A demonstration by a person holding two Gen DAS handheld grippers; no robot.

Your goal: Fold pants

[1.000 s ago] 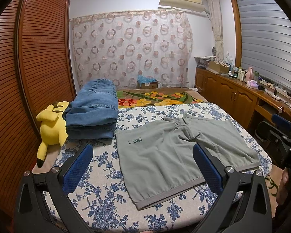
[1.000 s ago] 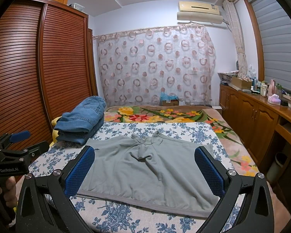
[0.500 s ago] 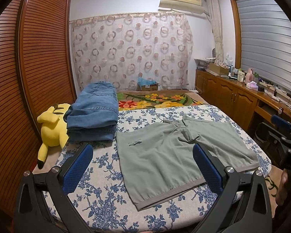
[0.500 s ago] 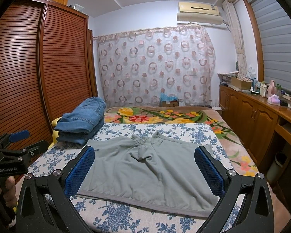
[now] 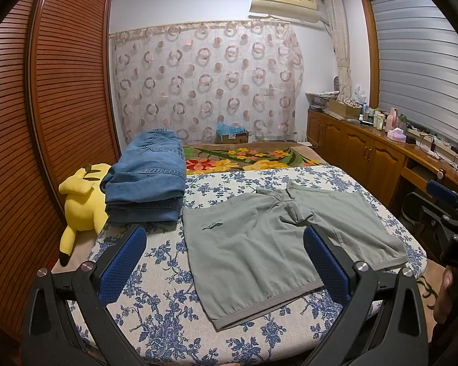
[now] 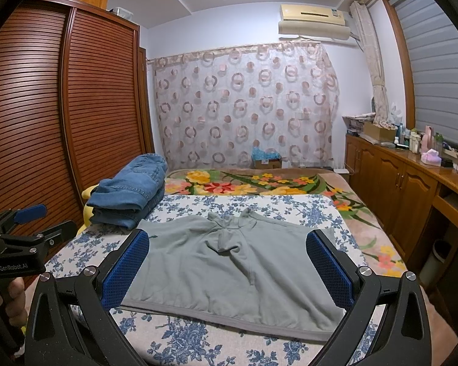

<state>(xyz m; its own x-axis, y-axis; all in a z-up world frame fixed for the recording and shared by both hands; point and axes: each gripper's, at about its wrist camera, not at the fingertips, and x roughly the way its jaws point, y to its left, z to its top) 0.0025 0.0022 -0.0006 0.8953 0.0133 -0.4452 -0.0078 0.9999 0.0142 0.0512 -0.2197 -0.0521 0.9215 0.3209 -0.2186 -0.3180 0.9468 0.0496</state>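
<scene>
Nearest the cameras, the left gripper and the right gripper each hover above the near edge of the bed, their blue-padded fingers spread wide and holding nothing. In the left wrist view the right gripper appears again at the right margin, gripped by a hand; in the right wrist view the left gripper appears at the left margin, likewise held by a hand. Just beyond the fingers, the grey-green shorts lie flat and unfolded on the blue floral sheet, waistband toward the cameras, the two legs pointing away, with a small rumple at the crotch. Farther back and to the left, a stack of folded jeans rests near the shorts' left leg; a yellow plush toy lies against the stack's left side. Behind these a bright flowered blanket covers the bed's far end, followed by a circle-patterned curtain. A louvred wooden wardrobe flanks the left, a wooden cabinet the right.
</scene>
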